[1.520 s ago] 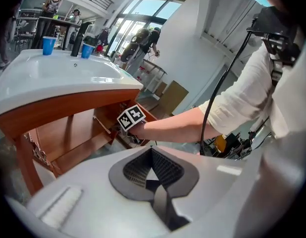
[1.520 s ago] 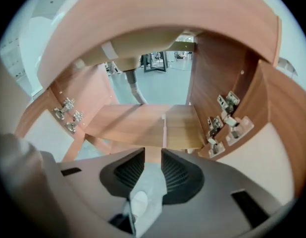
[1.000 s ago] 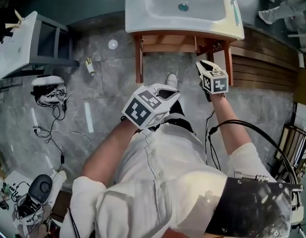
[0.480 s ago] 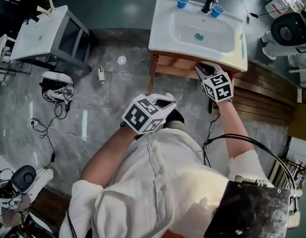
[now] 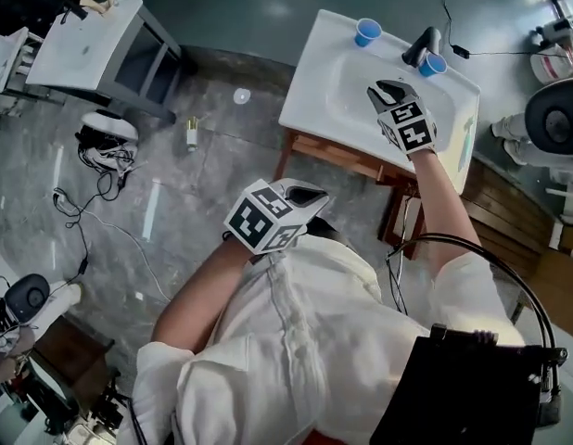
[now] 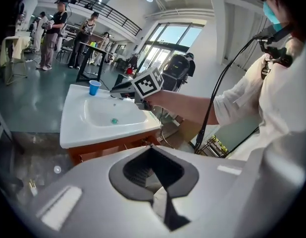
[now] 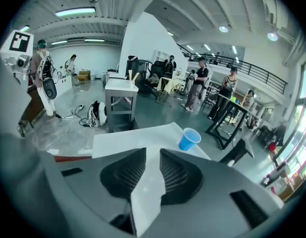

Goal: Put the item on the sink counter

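The white sink [image 5: 310,91] stands at the upper right of the head view on a wooden frame. My right gripper [image 5: 388,89] reaches over its basin, near the black faucet [image 5: 418,44]. In the right gripper view its jaws [image 7: 149,155] stand a narrow gap apart, shut on a thin flat white item [image 7: 145,192]. The item's far end blends into the white counter [image 7: 123,140], so I cannot tell what it is. My left gripper [image 5: 305,193] hangs close to my body, short of the sink. Its jaws [image 6: 152,150] meet at the tips with nothing between them.
Two blue cups [image 5: 367,31] [image 5: 432,64] flank the faucet at the sink's back rim. A pale green stick [image 5: 468,135] lies on its right rim. A white-topped table [image 5: 92,40] stands at the far left, with cables [image 5: 101,142] on the floor. People stand in the background.
My right gripper has risen from below the sink's front edge to above the basin. The sink has shifted right and lower in view. The left gripper has stayed near my body.
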### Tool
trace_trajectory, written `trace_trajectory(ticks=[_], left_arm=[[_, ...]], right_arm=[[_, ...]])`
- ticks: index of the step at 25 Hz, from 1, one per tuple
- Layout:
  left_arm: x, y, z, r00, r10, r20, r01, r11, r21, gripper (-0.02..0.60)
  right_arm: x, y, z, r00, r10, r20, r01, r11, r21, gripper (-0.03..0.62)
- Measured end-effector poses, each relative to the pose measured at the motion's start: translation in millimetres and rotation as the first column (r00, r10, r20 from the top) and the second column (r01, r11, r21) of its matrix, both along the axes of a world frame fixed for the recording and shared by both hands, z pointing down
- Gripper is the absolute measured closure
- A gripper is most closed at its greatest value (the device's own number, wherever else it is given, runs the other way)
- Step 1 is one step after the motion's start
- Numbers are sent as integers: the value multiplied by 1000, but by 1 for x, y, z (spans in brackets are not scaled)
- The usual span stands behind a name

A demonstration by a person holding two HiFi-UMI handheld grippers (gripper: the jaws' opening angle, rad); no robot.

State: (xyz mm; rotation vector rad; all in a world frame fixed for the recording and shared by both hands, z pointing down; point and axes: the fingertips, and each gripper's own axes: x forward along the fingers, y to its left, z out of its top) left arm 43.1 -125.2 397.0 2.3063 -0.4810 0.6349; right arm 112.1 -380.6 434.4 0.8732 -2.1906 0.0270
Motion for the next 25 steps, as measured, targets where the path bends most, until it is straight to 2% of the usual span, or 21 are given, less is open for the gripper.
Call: trace_trajectory(ticks=[5, 12, 18, 23, 25], left_arm=[[13, -44, 3, 996, -85, 4, 85, 996, -11, 577], [4, -73, 12, 984, -178, 27, 179, 983, -39, 577], [-9, -87, 13, 972, -234, 36, 235, 971, -43, 577], [-15, -88, 13, 967, -250, 37, 252, 967, -49, 577], [-16, -88, 13, 967, -250, 36, 252, 966, -51, 577]], right_arm=[[-5, -74, 9, 994, -83, -72, 85, 996, 24, 520], [-16, -151, 28, 971, -140, -195, 150, 988, 35, 514], [-23, -176, 59, 934, -210, -289, 209, 977, -33, 513], [-22, -186, 75, 922, -214, -321, 207, 977, -57, 514], [-21, -185, 78, 919, -216, -330, 202, 976, -76, 548]])
